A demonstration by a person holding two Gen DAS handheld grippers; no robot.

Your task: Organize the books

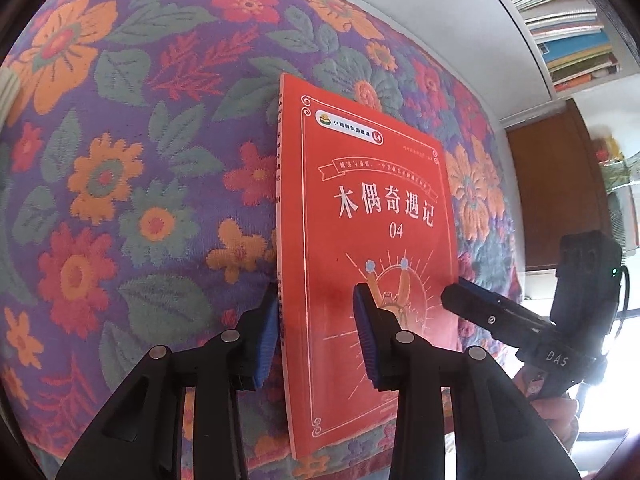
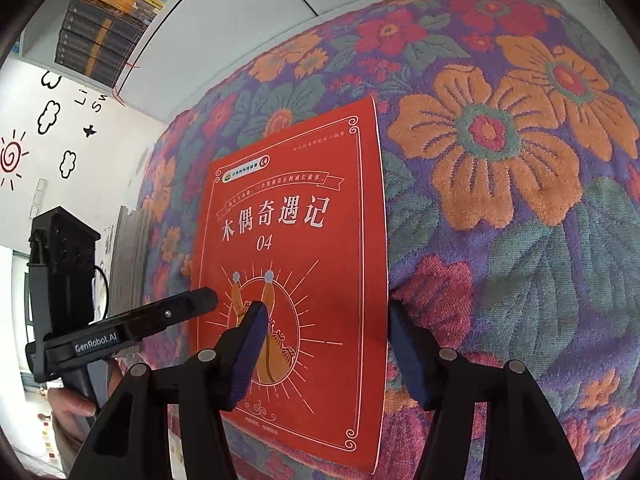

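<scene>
— Where's the book?

— The red book (image 1: 372, 216) lies flat on the flowered bedspread (image 1: 120, 160), cover up. The left gripper (image 1: 316, 332) straddles its spine edge, one pad on the cover and one just off the spine, narrowly parted; whether it truly pinches I cannot tell.

— And the other?

— The right gripper (image 2: 324, 352) straddles the opposite edge, jaws spread wide, clamping nothing.

— Progress?

— Early, I'd judge — shelves of books (image 2: 100, 28) stand beyond the bed, and this one isn't among them.

— Any writing?

— "木偶奇遇记 04" on the cover; "GenRobot.AI" on the left tool, "DAS" on the right.
</scene>
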